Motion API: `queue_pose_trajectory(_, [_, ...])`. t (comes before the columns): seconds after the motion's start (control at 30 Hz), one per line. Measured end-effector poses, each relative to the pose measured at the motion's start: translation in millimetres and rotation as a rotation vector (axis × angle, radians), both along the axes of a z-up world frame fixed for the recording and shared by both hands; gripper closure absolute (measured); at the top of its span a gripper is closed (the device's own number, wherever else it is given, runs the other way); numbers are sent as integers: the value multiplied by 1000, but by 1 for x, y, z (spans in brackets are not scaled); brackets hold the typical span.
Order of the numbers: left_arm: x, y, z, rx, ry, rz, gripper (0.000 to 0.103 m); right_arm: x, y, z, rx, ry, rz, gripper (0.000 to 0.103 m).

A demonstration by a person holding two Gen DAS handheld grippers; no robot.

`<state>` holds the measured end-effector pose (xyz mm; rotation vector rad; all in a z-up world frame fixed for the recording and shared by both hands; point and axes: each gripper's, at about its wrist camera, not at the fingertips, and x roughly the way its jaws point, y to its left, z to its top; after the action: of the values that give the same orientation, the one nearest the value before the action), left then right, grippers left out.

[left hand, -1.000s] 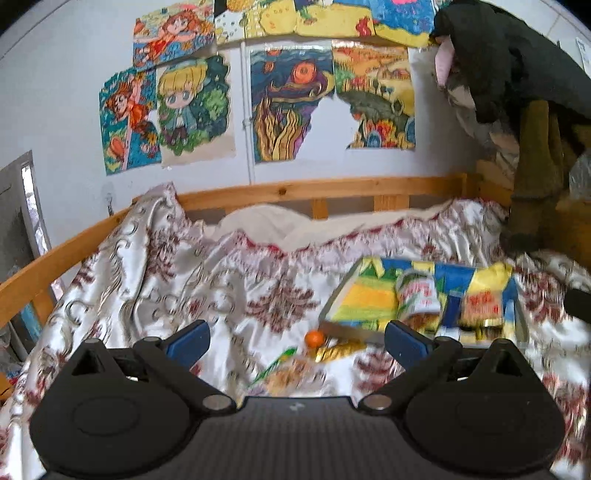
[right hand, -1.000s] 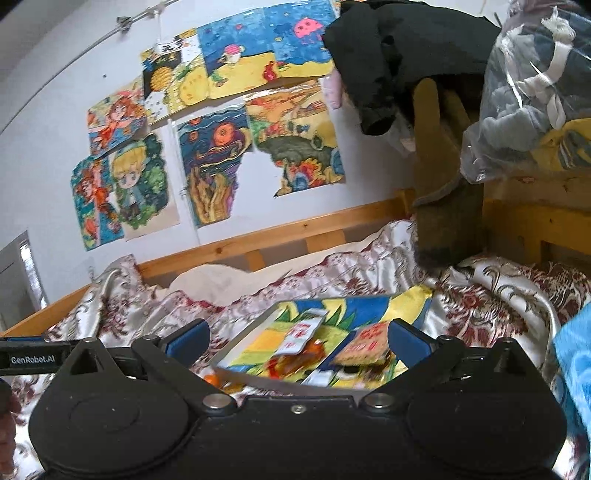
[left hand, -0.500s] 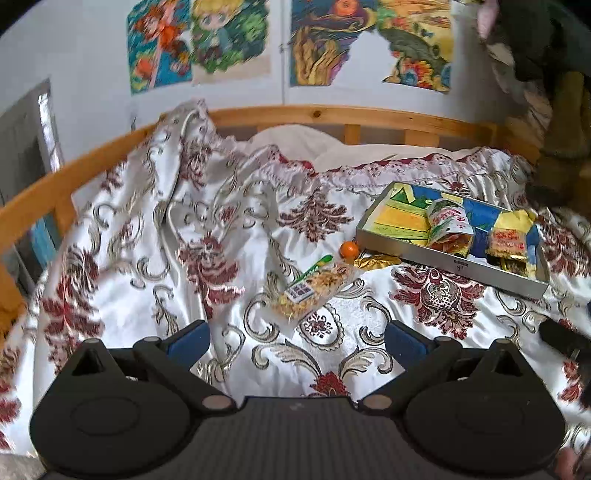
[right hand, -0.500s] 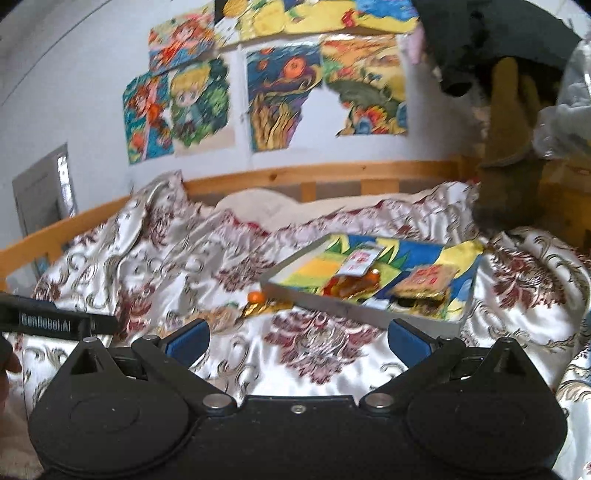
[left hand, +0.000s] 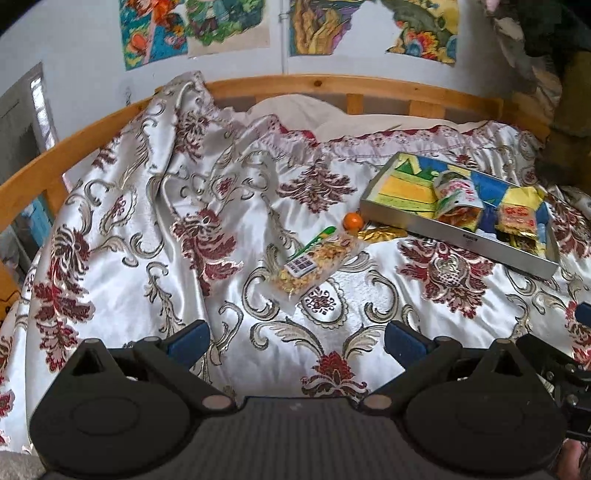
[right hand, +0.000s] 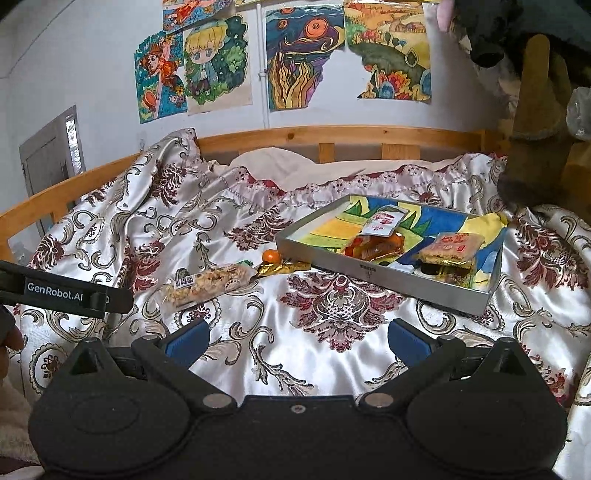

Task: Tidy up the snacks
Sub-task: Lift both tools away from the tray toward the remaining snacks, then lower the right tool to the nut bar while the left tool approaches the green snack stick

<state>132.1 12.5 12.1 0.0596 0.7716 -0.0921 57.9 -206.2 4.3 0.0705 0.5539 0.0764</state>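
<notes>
A grey tray (left hand: 417, 225) (right hand: 373, 275) with a colourful lining lies on the bedspread and holds a red-and-white pouch (left hand: 458, 195) (right hand: 384, 221) and a flat red-labelled packet (left hand: 517, 221) (right hand: 452, 245). Left of the tray, on the cloth, lie a clear bag of granola-like snack (left hand: 314, 264) (right hand: 208, 282), a small orange ball (left hand: 352, 221) (right hand: 270, 256) and a gold wrapper (left hand: 382, 233) (right hand: 282, 267). My left gripper (left hand: 297, 339) is open, well short of the clear bag. My right gripper (right hand: 297, 339) is open too, short of the tray. Neither holds anything.
A patterned satin bedspread (left hand: 184, 236) covers the bed, folded and wrinkled at the left. A wooden rail (right hand: 332, 134) runs around the back. Drawings (right hand: 207, 70) hang on the wall. Dark clothes (right hand: 532, 22) hang at the upper right. The left gripper's body (right hand: 62, 291) shows at left.
Both cameras have tilted down and drawn back, so more of the bedspread and the loose snacks show. Both grippers stay open. Nothing on the bed has moved.
</notes>
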Motion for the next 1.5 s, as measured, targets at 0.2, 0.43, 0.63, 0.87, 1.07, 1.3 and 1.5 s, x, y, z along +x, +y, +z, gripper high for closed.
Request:
queue_pose_trajectory(0.2, [17,5,-5,-5,53,27,1,7,-2,-3,20,21,-9,1])
queue_pose_trajectory(0.43, [63,16,-24,7,249,69,1,20,-3,-9,27,50,-21,1])
queue_pose_trajectory(0.63, [96,36,-29,-38,341,107,1,36,2,-17,30,88,-17,1])
queue_pose_trajectory(0.87, [145,51,-12,-67,226,149,1,51,20,-30,-18,127,28,1])
queue_pose_trajectory(1.07, [179,55,-24,64,150,103,1,88,48,-35,7,151,39,1])
queue_pose_trajectory(1.3, [192,87,-34,-68,174,175,1,157,99,-48,152,195,-24,1])
queue_pose_trajectory(1.5, [197,103,-45,-161,180,186,1,207,137,-70,221,238,-127,4])
